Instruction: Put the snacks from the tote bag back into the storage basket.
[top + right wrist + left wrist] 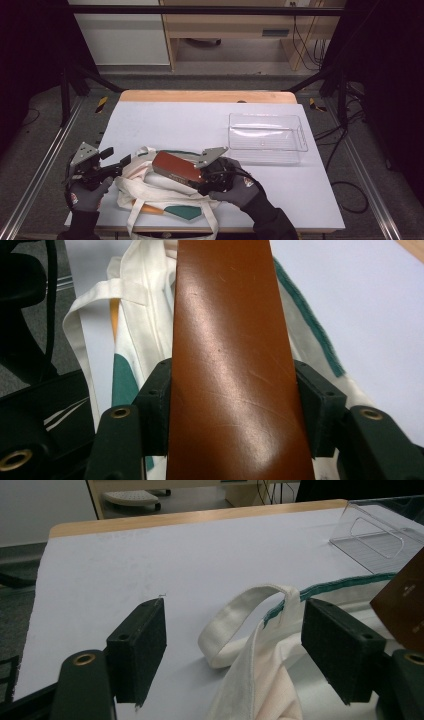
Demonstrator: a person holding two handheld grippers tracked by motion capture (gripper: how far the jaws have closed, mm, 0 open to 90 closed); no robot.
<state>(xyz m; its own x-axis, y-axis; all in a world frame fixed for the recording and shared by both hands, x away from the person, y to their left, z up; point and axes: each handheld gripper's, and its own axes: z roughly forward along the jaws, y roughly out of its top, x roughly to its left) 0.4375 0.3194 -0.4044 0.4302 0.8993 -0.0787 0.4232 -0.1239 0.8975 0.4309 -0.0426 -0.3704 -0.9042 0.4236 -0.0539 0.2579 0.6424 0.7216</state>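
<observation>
Both pads of the right claw (232,405) clamp the brown box (230,365); tote bag (145,305) beneath.

Light: bright, even, from overhead on the table (200,120); surroundings dark.
Shadows: soft, short.
Glare: broad sheen on the brown case (227,365); faint glints on the clear tray (265,132).
Focus: the gripper views' nearest edges soft; high view slightly coarse.

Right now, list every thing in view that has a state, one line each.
brown box: clamped across its width, lifted above the bag.
right hand-held gripper: shut on the brown box.
left hand-held gripper: open, the bag's rim and strap between its pads; contact with the right pad unclear.
tote bag: crumpled, lying flat on the table.
clear tray: empty, upright.
</observation>
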